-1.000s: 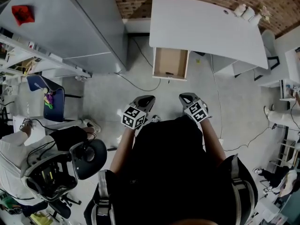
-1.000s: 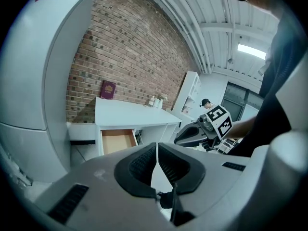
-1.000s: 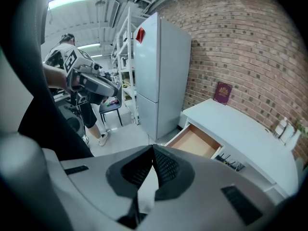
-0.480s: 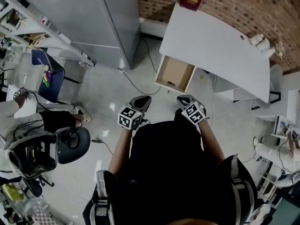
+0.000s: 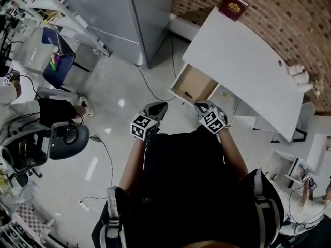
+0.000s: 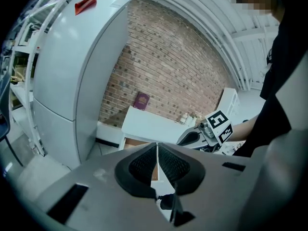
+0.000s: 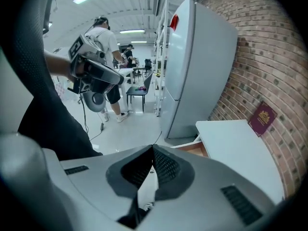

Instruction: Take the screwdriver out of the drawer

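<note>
Facing drawer (image 5: 192, 84) — left hand-held gripper (image 5: 158, 107), right hand-held gripper (image 5: 201, 106) — both closed.

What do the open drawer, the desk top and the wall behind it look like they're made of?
Drawer: matte light-brown inside, probably bare wood or fibreboard, with white sides. Desk top: smooth, even white, likely laminate or painted board. Wall: rough red-brown brick with visible mortar lines.

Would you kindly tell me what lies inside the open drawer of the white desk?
The drawer shows a bare wooden bottom and one small dark item near its front, too small to identify. Whatever remains under the desk is hidden.
</note>
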### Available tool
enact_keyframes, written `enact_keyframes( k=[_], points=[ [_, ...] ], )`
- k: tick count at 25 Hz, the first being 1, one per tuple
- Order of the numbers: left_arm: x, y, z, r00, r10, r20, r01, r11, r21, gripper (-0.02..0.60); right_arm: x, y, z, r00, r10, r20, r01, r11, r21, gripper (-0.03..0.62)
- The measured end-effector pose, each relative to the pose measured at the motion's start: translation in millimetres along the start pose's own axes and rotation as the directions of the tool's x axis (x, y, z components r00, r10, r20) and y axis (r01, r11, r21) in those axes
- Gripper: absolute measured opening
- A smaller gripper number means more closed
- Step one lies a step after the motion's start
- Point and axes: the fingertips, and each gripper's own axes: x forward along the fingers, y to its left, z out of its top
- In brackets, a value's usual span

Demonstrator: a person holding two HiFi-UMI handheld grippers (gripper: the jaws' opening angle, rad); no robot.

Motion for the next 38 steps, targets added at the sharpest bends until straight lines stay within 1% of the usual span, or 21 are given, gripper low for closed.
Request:
enact_keyframes(
  k=[3,8,11,15,18,20,25,30,38],
  points=[
    [9.5,-0.9,-5.4,0.999,0.034,0.013,-0.033,0.999,-0.023,0.023,8.0,-5.0,-9.6,0.999,0.041,-0.018,-0.042,0.998,-0.047,0.055],
    [22.3,-2.1,-11.6,0.995,0.092,0.028,-0.091,0.995,-0.050,0.021,20.6,-17.3,-27.0,0.994,0.104,-0.040,-0.107,0.990,-0.087,0.055],
    [26.6,0.0,-18.3,0.991,0.129,0.033,-0.127,0.989,-0.072,0.022,28.2,-26.0,-32.6,0.992,0.123,-0.038,-0.127,0.986,-0.112,0.055],
    [34.5,0.6,-23.6,0.986,0.162,0.028,-0.159,0.983,-0.093,0.022,31.7,-38.8,-37.3,0.990,0.138,-0.036,-0.142,0.985,-0.103,0.055],
    [39.7,-3.8,-21.4,0.983,0.184,0.019,-0.181,0.979,-0.098,0.023,30.3,-43.6,-41.4,0.986,0.165,-0.040,-0.168,0.980,-0.103,0.055],
    [42.9,-10.3,-19.2,0.981,0.196,0.012,-0.194,0.976,-0.097,0.022,30.1,-46.4,-47.8,0.982,0.186,-0.036,-0.188,0.978,-0.088,0.055],
    [42.7,-15.2,-18.6,0.975,0.223,-0.009,-0.223,0.969,-0.105,0.023,53.6,-52.7,-69.1,0.973,0.231,-0.010,-0.230,0.973,0.028,0.055],
    [45.1,-17.8,-29.7,0.968,0.246,-0.046,-0.251,0.956,-0.154,0.023,78.5,-54.4,-95.0,0.959,0.273,-0.071,-0.267,0.960,0.084,0.055],
    [65.5,-10.1,-46.7,0.966,0.246,-0.074,-0.256,0.947,-0.193,0.023,137.8,-70.8,-133.6,0.946,0.291,-0.141,-0.276,0.954,0.116,0.055]
  ],
)
